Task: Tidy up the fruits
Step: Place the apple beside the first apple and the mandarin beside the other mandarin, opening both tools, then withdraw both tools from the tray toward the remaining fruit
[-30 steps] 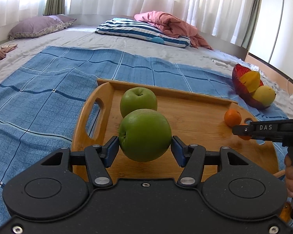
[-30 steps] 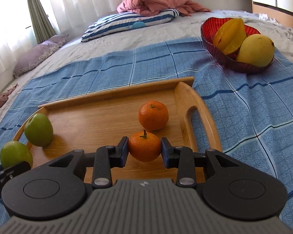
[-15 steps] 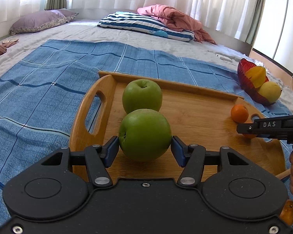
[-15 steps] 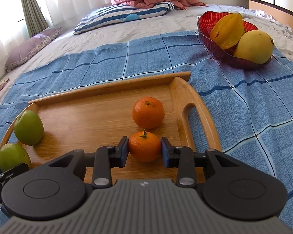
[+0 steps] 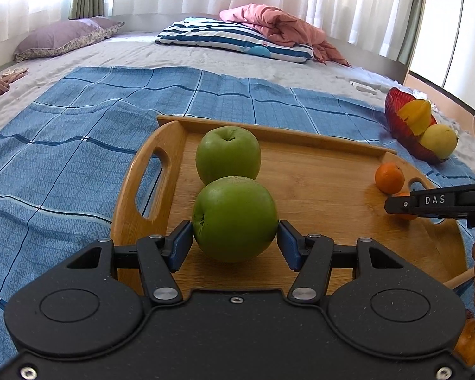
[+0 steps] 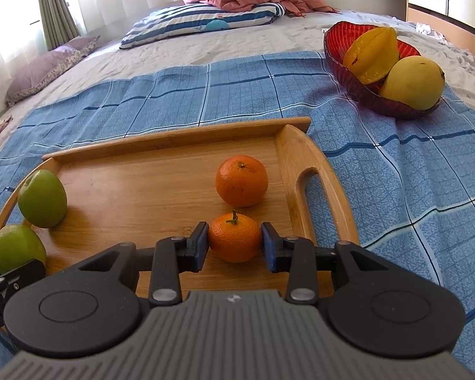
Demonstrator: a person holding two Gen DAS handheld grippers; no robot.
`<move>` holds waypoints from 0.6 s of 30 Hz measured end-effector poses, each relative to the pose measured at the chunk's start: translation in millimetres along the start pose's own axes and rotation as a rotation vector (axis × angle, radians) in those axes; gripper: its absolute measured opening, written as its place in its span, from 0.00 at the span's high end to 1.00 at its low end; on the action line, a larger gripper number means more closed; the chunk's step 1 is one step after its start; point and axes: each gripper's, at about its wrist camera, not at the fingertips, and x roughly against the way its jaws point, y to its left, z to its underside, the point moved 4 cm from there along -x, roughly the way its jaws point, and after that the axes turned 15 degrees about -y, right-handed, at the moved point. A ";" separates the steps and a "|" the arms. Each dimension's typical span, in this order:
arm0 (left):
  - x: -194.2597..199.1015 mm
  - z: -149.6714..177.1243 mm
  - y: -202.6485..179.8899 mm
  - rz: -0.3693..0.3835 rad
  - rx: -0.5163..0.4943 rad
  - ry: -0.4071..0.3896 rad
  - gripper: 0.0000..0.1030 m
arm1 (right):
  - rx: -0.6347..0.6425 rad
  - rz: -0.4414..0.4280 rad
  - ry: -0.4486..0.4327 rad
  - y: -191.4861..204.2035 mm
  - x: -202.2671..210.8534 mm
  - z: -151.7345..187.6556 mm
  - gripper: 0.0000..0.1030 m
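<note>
A wooden tray [image 5: 326, 186] lies on a blue checked cloth. My left gripper [image 5: 235, 240] is shut on a green apple [image 5: 234, 218], low over the tray's left side, just in front of a second green apple [image 5: 227, 153]. My right gripper [image 6: 235, 243] is shut on a small orange [image 6: 234, 236] with a stem, low over the tray's [image 6: 148, 186] right side, in front of another orange [image 6: 241, 180]. Both apples show at the left of the right wrist view [image 6: 42, 198]. The right gripper's side shows in the left wrist view [image 5: 440, 201].
A red bowl [image 6: 357, 88] holding a starfruit [image 6: 372, 55] and a yellow mango [image 6: 411, 82] sits on the cloth to the back right. Another orange fruit [image 5: 470, 338] lies at the bottom right of the left wrist view. Pillows and a pink blanket lie further back.
Both grippers have come lower and closer to the tray floor with their fruit. The held apple now sits close in front of the other apple.
</note>
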 end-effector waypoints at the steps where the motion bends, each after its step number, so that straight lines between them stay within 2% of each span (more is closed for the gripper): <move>1: -0.1 -0.3 0.8 0.001 0.003 0.002 0.45 | 0.003 0.001 0.001 0.1 0.3 0.1 0.54; 5: 2.4 -0.1 2.8 0.004 0.014 0.011 0.45 | 0.022 0.007 0.003 0.7 1.8 1.6 0.46; 6: 3.7 -0.1 3.1 0.003 0.011 0.010 0.44 | 0.027 0.005 0.004 1.0 2.5 2.0 0.40; 7: 5.4 -0.4 3.6 0.000 0.004 0.005 0.41 | 0.029 0.000 0.006 1.3 2.9 2.0 0.32; 9: 10.8 -1.8 3.9 -0.003 -0.010 -0.012 0.31 | 0.023 -0.019 0.011 1.1 4.7 3.6 0.24; 10: 14.2 -2.7 3.7 0.000 -0.016 -0.019 0.25 | 0.021 -0.025 0.010 0.7 6.3 4.6 0.23; 12: 20.5 -4.0 2.3 0.016 -0.026 -0.027 0.20 | 0.032 -0.023 0.004 0.7 10.1 5.7 0.18; 17: 38.9 -2.9 0.6 0.031 -0.045 -0.045 0.14 | 0.048 -0.026 -0.016 -1.7 24.9 7.7 0.12; 18: 43.3 -1.9 -0.2 0.036 -0.044 -0.050 0.10 | 0.046 -0.029 -0.022 -2.8 28.9 8.1 0.12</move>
